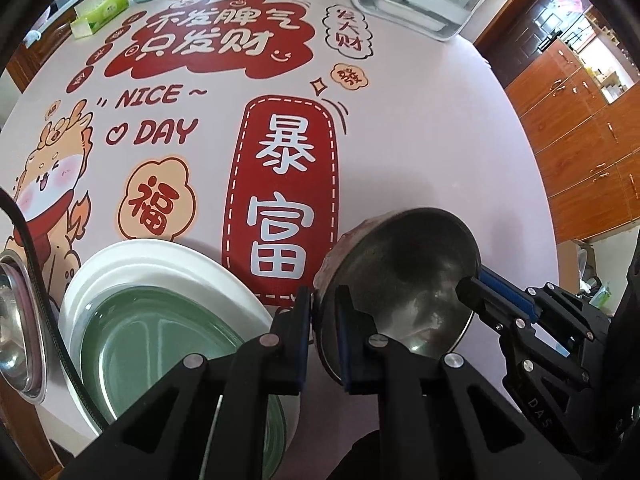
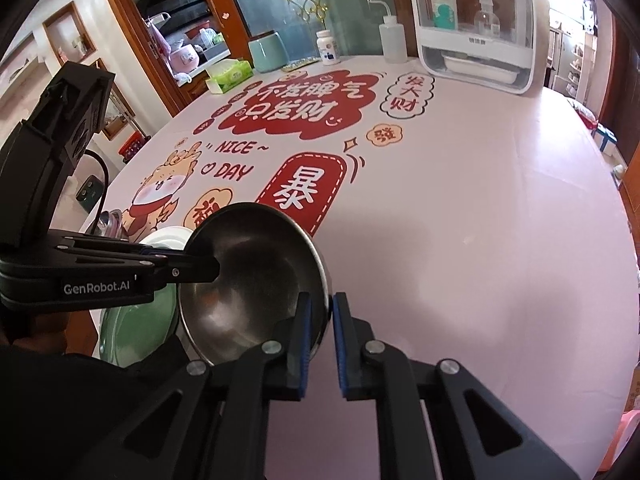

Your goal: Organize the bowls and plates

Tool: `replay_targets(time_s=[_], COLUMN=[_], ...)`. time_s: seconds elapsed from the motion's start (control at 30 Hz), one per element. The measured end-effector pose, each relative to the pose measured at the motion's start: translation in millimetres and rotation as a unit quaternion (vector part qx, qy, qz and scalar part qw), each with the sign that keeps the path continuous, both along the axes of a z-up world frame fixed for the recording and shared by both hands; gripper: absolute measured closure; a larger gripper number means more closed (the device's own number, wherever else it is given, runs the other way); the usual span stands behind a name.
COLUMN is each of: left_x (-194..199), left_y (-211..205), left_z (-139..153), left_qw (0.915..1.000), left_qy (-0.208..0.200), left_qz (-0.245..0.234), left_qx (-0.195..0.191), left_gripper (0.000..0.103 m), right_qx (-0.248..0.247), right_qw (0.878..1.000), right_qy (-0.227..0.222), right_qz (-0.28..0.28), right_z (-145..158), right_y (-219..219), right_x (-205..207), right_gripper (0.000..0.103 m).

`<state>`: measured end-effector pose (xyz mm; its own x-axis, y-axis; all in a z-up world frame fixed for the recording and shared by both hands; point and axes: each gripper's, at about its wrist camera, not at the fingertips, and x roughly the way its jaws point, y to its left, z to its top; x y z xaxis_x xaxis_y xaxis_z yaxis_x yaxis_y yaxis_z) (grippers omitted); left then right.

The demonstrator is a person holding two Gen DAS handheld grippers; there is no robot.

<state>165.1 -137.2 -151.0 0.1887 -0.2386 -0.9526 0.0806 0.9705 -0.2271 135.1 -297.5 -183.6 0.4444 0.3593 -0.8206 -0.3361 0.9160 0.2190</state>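
Note:
A steel bowl (image 1: pixel 404 276) is held in the air above the table, tilted, gripped on opposite rims by both grippers. My left gripper (image 1: pixel 323 312) is shut on its left rim. My right gripper (image 2: pixel 321 320) is shut on its right rim; it also shows in the left wrist view (image 1: pixel 476 292). The bowl also shows in the right wrist view (image 2: pixel 248 276), with the left gripper (image 2: pixel 200 268) on its far rim. Below left lies a white plate (image 1: pixel 132 260) with a green plate (image 1: pixel 160 344) stacked in it. A second steel bowl (image 1: pixel 16 312) sits at the far left.
The round table (image 2: pixel 480 240) has a pink cloth with red print. At its far edge stand a white storage box (image 2: pixel 476 28), a squeeze bottle (image 2: pixel 392 40), a pill bottle (image 2: pixel 328 48), a green canister (image 2: pixel 268 52) and a tissue box (image 2: pixel 230 74). Wooden cabinets (image 1: pixel 580 140) stand to the right.

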Motion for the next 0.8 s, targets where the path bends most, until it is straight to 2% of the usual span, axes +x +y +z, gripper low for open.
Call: replay_targets(time_s=[0.23, 0.5, 0.8], left_x=[-19, -41, -60], left_y=[7, 32, 62], left_z=[14, 31, 37], left_qw=[0.9997, 0.9979, 0.9962], left_qy=[-0.02, -0.05, -0.058], left_qz=[0.005, 0.032, 0.057], left_qx=[-0.011, -0.026, -0.03], left_gripper=[0.093, 0.093, 0.093], right_qx=[-0.005, -0.016, -0.01], right_qw=[1.0, 0.998, 0.997], right_qy=[-0.022, -0.044, -0.055], right_qz=[0.005, 0.031, 0.05], right_z=[13, 24, 34], right_y=[8, 28, 55], right_x=[-13, -28, -38], right_gripper=[0.093, 0.093, 0.093])
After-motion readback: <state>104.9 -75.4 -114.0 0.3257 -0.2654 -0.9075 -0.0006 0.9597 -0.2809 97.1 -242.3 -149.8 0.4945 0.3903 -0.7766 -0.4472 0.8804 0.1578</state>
